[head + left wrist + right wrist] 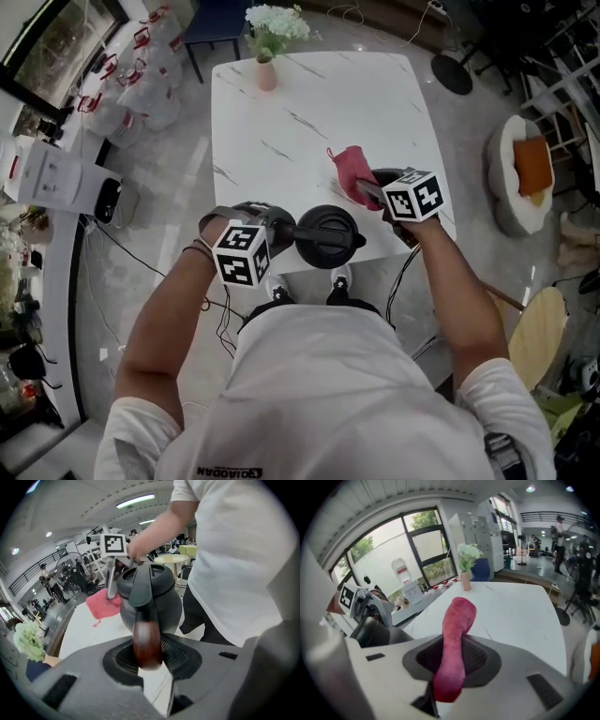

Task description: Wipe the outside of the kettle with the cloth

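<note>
Kettle gripped by its handle, cloth pinched beside it.
The left tongs (149,654) stand about half open, clamped on the brown handle (147,637) of the black kettle (326,235), which is at the near edge of the white counter (319,103), right in front of the person. The right tongs (452,667) are closed on a fold of the red cloth (455,630), held near the kettle's right side; whether the two touch does not show. A vase of flowers (268,42) stands at the far edge.
</note>
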Motion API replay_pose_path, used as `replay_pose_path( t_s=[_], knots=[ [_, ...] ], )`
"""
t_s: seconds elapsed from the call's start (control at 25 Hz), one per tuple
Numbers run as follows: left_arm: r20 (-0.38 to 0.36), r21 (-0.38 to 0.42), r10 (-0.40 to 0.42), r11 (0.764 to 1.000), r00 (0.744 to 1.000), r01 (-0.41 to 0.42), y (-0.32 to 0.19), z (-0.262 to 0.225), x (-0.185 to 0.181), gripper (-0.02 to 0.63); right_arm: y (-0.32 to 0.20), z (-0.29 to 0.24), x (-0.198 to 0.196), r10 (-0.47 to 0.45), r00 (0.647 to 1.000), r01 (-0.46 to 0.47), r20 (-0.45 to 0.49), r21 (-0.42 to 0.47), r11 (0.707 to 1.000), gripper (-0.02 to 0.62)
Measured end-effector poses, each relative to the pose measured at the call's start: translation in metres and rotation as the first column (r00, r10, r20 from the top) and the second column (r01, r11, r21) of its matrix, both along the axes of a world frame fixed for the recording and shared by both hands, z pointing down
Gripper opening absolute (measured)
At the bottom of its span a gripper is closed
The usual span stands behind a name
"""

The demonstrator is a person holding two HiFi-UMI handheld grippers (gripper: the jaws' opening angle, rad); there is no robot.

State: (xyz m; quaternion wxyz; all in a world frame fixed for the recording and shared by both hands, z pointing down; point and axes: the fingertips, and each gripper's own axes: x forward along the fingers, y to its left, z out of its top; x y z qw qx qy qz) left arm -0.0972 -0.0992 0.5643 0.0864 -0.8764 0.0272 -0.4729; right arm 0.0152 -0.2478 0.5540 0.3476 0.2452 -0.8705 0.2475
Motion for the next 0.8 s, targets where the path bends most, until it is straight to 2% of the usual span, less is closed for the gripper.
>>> replay_pose_path(
  t_s=[0.16, 0.36, 0.68, 0.8],
  knots=[
    [-0.008, -0.089, -0.019, 0.996, 1.000, 0.018, -0.004, 0.001, 0.000, 0.107, 0.027, -0.006, 0.029, 0.150, 0.986, -0.148, 0.074, -0.031, 0.989, 0.101],
    [-0.016, -0.095, -0.003, 0.996, 1.000, 0.001, -0.004, 0.000, 0.000, 0.107, 0.051, -0.018, 0.041, 0.319, 0.933, -0.312, 0.166, -0.066, 0.948, 0.101],
    [-0.060, -0.072, -0.013, 0.997, 0.998, 0.009, -0.005, -0.003, -0.001, 0.112, 0.087, -0.025, 0.046, 0.399, 0.898, -0.395, 0.188, -0.058, 0.917, 0.102],
    [-0.097, -0.061, -0.035, 0.998, 0.995, 0.029, -0.007, -0.004, 0.000, 0.143, 0.100, -0.022, 0.049, 0.440, 0.876, -0.438, 0.200, -0.057, 0.897, 0.101]
  ],
)
